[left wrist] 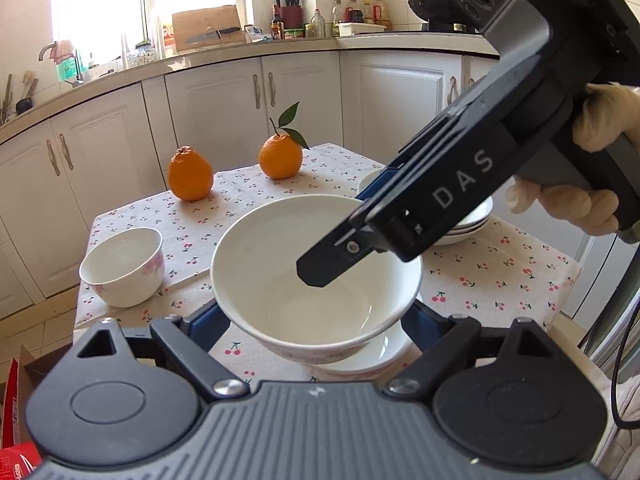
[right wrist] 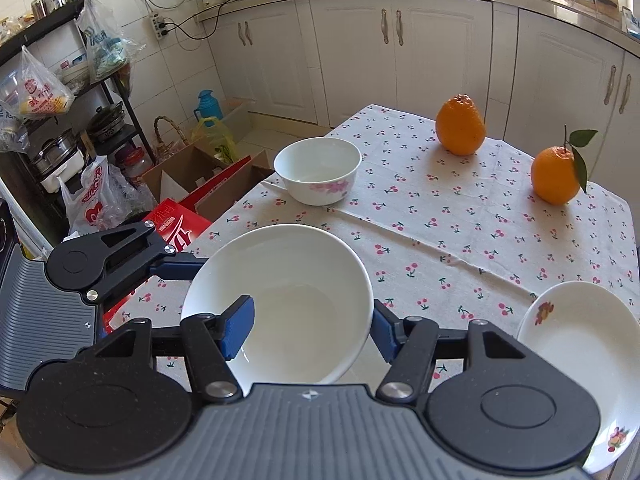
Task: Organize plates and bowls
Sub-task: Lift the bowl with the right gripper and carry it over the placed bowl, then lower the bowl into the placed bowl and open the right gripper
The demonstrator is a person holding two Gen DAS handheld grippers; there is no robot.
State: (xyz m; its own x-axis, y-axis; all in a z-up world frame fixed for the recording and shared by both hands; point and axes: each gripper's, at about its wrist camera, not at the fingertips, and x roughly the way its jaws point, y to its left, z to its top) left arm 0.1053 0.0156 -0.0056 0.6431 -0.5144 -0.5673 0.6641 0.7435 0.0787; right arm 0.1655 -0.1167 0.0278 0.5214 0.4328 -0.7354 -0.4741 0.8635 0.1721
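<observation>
A large white bowl (left wrist: 316, 272) (right wrist: 280, 300) is held tilted above a second bowl (left wrist: 372, 360) near the table's front edge. My right gripper (right wrist: 310, 330) straddles its rim, one blue pad (right wrist: 240, 328) inside and the other outside; it reaches in from the right in the left wrist view (left wrist: 320, 268). My left gripper (left wrist: 316, 328) is open around the lower part of the bowls, its blue fingers on either side; whether they touch is unclear. A small white bowl with pink flowers (left wrist: 124, 266) (right wrist: 318, 176) stands alone at the left. A stack of white plates (left wrist: 468, 220) (right wrist: 580, 352) sits at the right.
Two oranges (left wrist: 190, 174) (left wrist: 280, 156) stand at the back of the cherry-print tablecloth (left wrist: 500, 276). White kitchen cabinets (left wrist: 300, 96) run behind the table. Boxes and bags (right wrist: 180, 184) crowd the floor to the left of the table.
</observation>
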